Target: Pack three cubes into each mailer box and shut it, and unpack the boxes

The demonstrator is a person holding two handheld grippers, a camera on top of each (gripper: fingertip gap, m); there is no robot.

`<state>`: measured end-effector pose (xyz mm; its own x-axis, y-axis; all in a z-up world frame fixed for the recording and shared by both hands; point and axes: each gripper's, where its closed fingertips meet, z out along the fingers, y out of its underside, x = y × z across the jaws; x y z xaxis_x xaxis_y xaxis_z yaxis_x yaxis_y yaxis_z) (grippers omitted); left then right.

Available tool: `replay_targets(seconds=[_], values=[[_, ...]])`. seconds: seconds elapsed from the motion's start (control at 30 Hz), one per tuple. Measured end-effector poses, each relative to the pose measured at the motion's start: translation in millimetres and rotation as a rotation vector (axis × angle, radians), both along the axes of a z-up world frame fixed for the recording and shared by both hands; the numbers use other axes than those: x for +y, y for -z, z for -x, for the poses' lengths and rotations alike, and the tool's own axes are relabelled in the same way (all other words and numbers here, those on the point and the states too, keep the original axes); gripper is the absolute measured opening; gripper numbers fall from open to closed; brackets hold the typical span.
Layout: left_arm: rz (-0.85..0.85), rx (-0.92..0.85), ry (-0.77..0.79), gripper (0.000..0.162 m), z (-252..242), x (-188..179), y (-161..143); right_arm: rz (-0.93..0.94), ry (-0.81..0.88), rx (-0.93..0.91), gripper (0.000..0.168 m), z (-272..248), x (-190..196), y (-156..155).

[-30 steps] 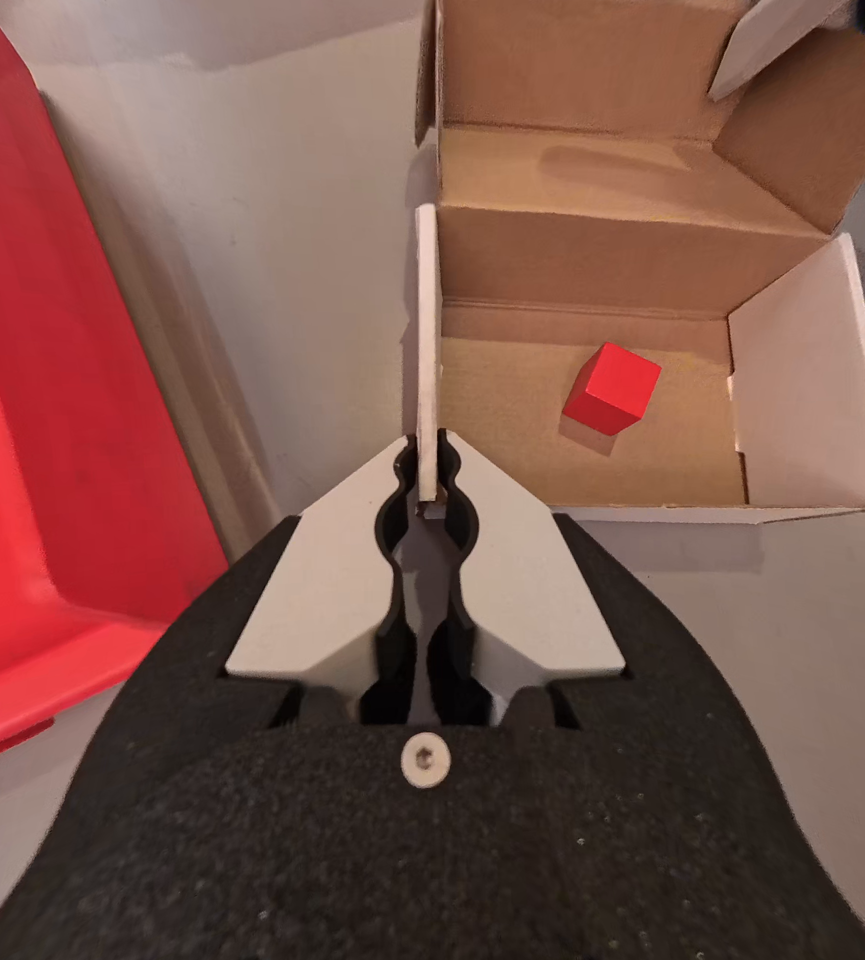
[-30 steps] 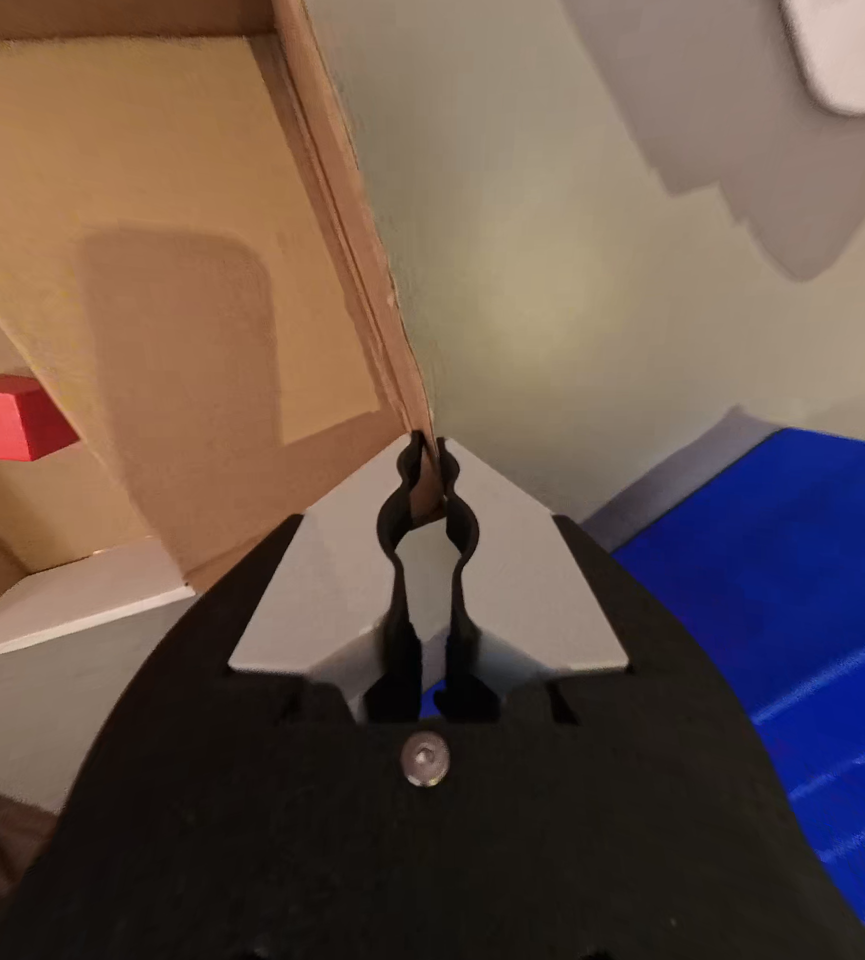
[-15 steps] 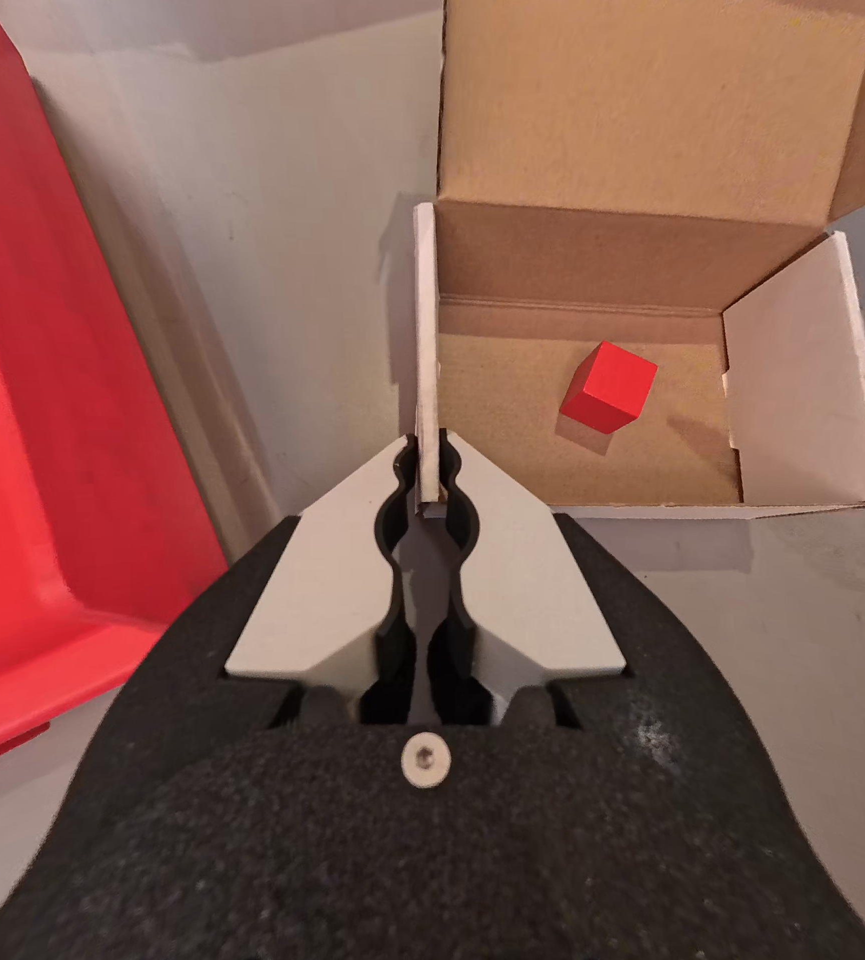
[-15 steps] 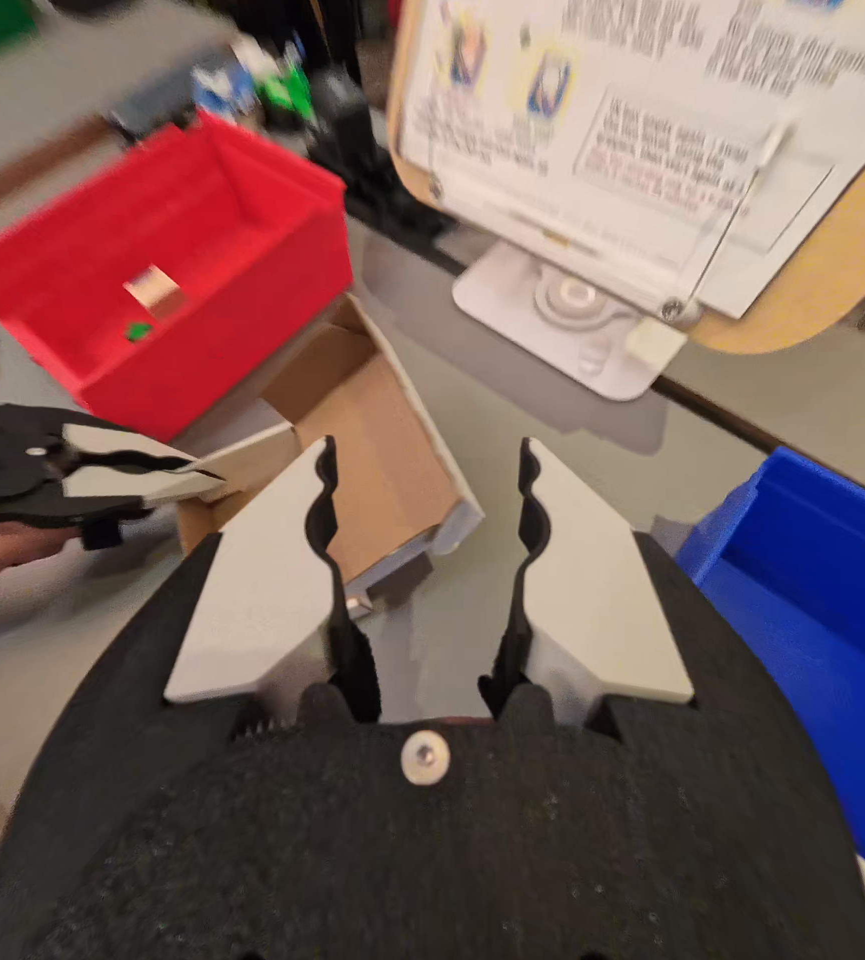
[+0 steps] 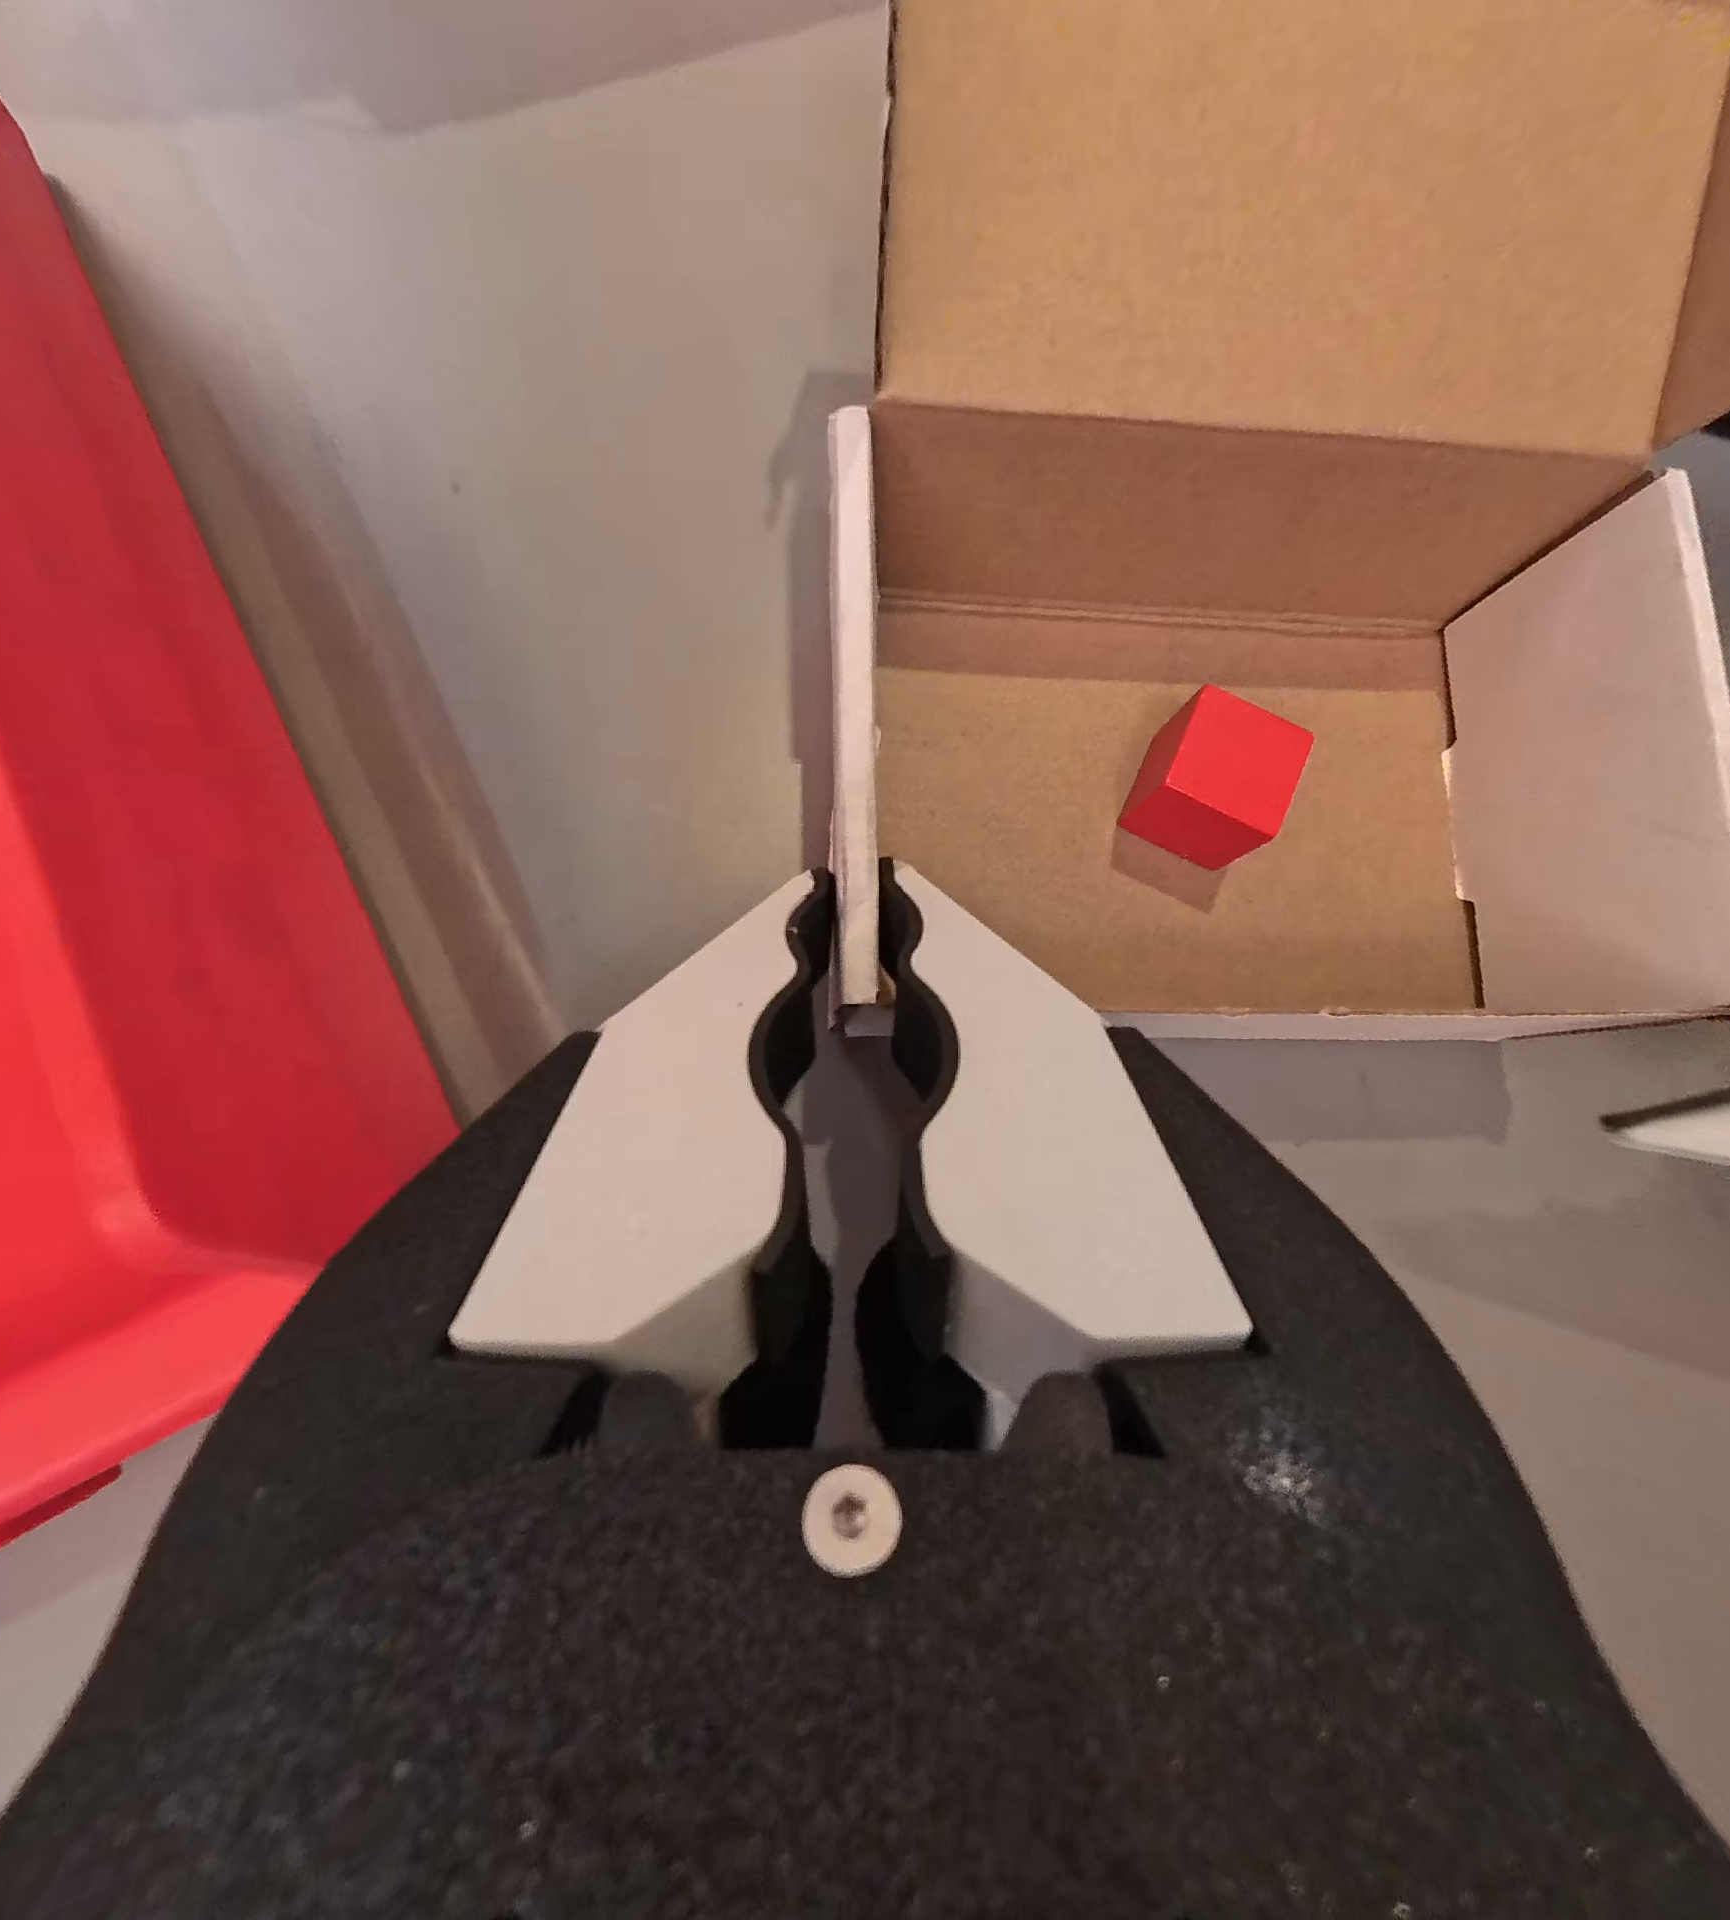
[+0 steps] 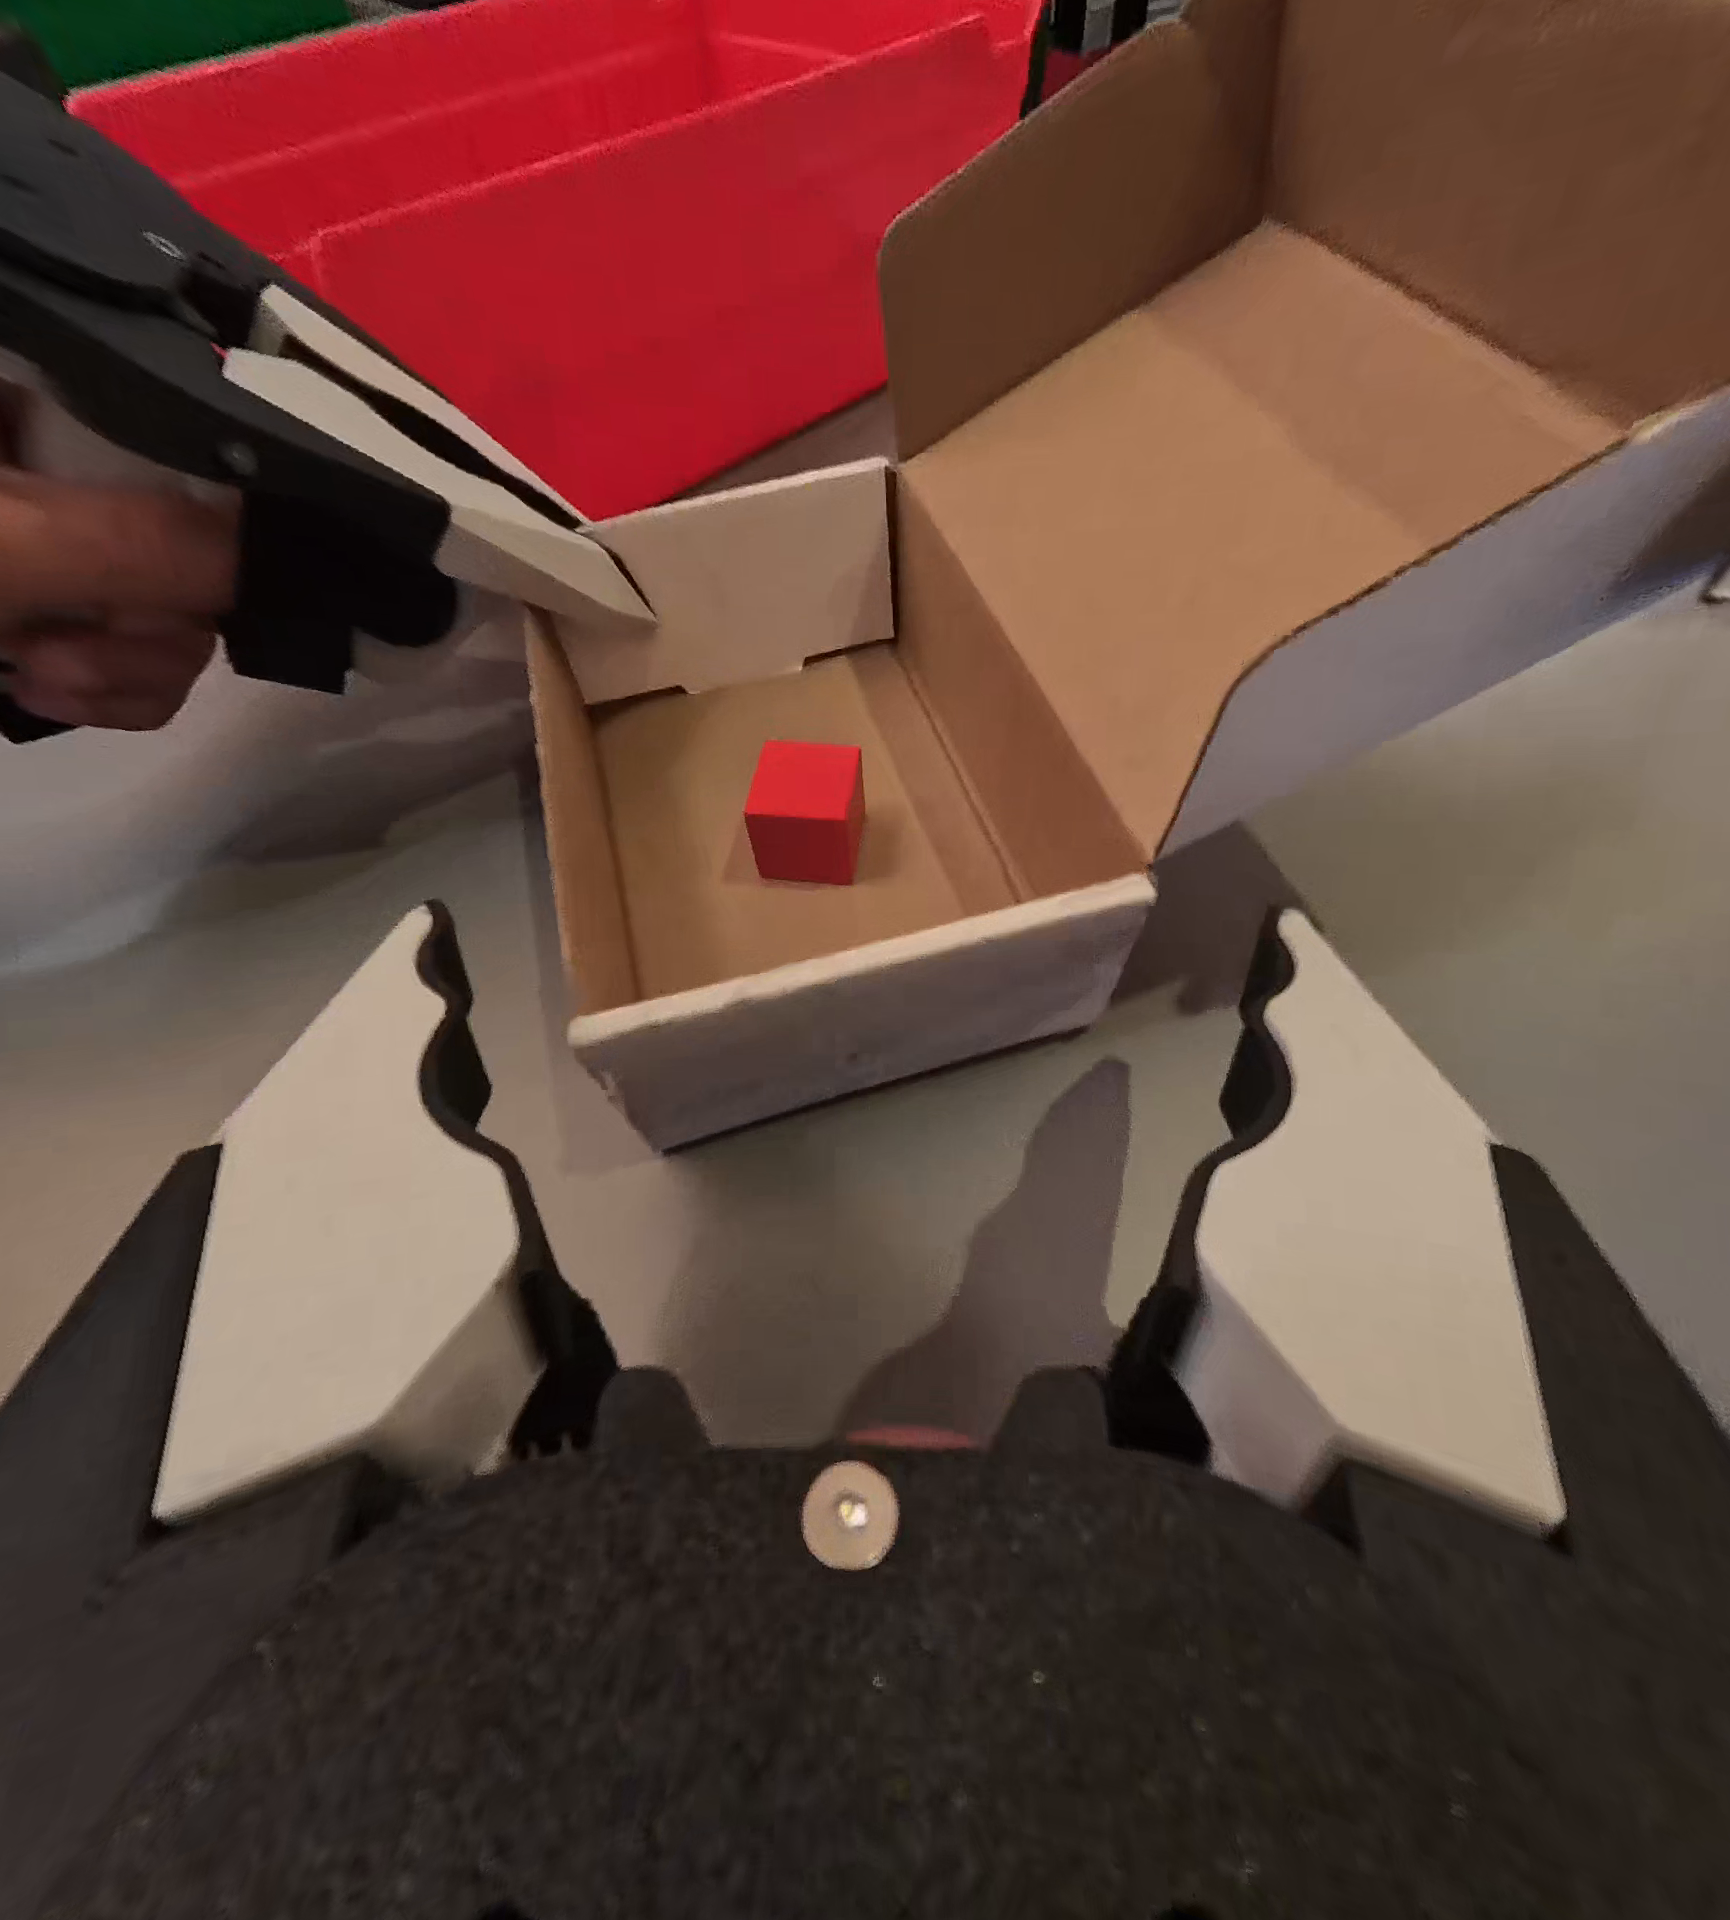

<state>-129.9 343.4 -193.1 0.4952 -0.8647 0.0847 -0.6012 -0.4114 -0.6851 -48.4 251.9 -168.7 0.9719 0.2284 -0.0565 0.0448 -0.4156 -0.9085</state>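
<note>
One red cube (image 6: 805, 810) lies in the open box (image 6: 840, 1023); the left claw (image 5: 858, 940) pinches its side flap (image 5: 853, 707), and the right claw (image 6: 856, 1023) hangs released. Most work remains.

A cube (image 6: 804, 810) lies in the mailer box (image 6: 840, 1029), bin (image 6: 570, 260) behind.

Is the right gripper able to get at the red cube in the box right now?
Probably yes: the right gripper is open and empty, the mailer box lid is up, and the red cube sits alone inside.
</note>
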Motion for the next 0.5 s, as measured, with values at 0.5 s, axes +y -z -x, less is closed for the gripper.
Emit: replay_targets(seconds=[0.5], values=[[0.025, -0.036, 0.029, 0.008, -4.7, -3.0, -0.6, 0.096, 0.015, -0.242, 0.131, -8.1, 17.5, 24.3]])
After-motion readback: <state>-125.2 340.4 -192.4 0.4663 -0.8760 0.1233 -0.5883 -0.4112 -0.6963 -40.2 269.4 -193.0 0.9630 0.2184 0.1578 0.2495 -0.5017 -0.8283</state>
